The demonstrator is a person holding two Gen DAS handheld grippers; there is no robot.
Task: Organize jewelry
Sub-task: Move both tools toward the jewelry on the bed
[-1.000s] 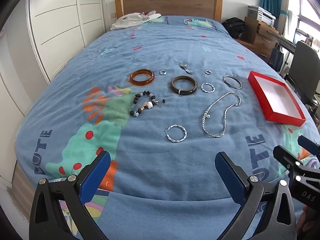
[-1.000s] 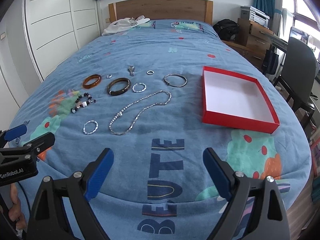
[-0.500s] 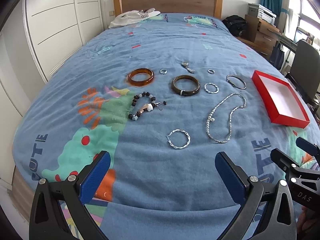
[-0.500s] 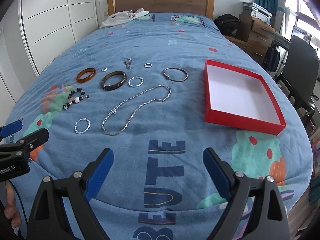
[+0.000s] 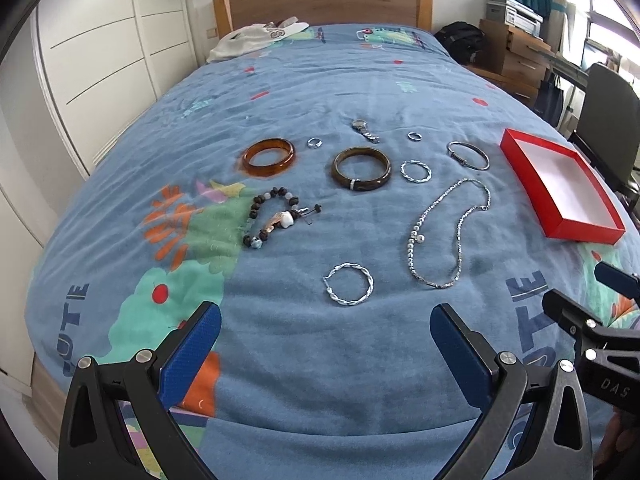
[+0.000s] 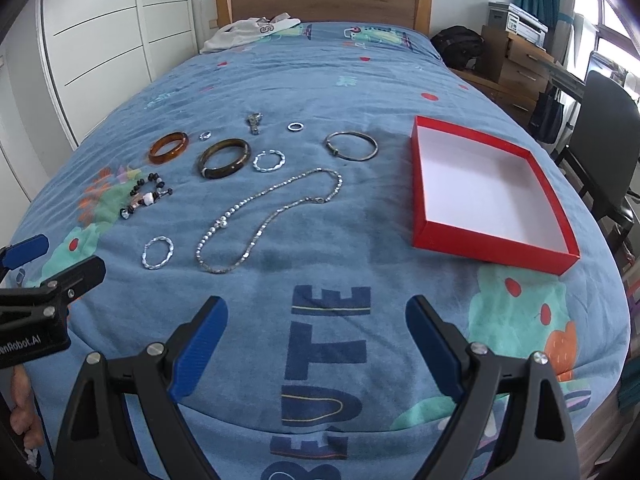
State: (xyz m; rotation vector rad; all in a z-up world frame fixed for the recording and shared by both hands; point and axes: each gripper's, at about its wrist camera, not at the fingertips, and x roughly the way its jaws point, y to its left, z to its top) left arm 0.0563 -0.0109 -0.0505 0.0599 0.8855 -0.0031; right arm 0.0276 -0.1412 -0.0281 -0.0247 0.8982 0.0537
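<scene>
Jewelry lies spread on a blue bedspread: an amber bangle [image 5: 269, 157], a dark bangle [image 5: 361, 168], a beaded bracelet [image 5: 276, 216], a twisted silver hoop [image 5: 349, 283], a silver necklace [image 5: 450, 232], a thin silver bangle [image 5: 468, 155] and small rings. An empty red box [image 6: 486, 190] sits to the right of them. My left gripper [image 5: 325, 330] is open and empty, just short of the twisted hoop. My right gripper [image 6: 316, 322] is open and empty above the bed's front part, near the box.
White clothing [image 5: 256, 36] lies by the wooden headboard. A white wardrobe [image 5: 100, 60] lines the left side. A black chair [image 6: 608, 136] and a wooden drawer unit [image 6: 516, 60] stand to the right of the bed.
Both grippers have moved forward over the bed toward the jewelry. Their jaws stay open. Nothing on the bed has moved.
</scene>
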